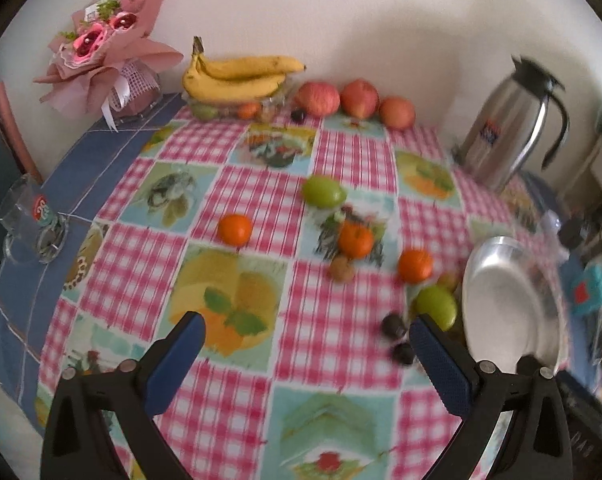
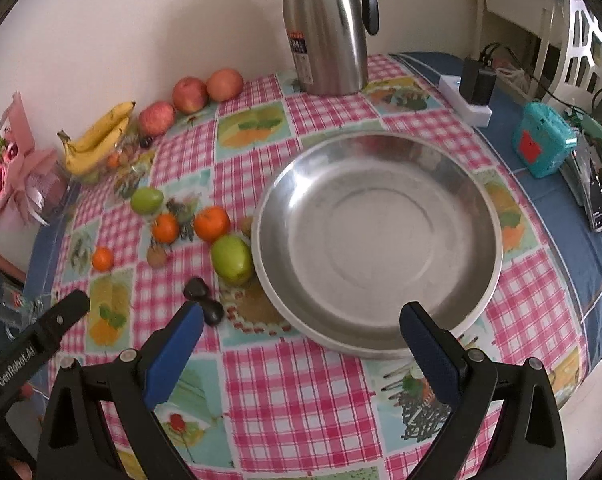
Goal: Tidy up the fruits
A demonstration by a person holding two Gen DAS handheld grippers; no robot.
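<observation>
Right wrist view: right gripper spread wide, empty, over steel bowl rim. Left gripper likewise wide, nearer the scattered fruit; green mango just ahead-right, beside the bowl.

The checked tablecloth carries a steel dish, jug, bananas, apples and tangerines.
</observation>
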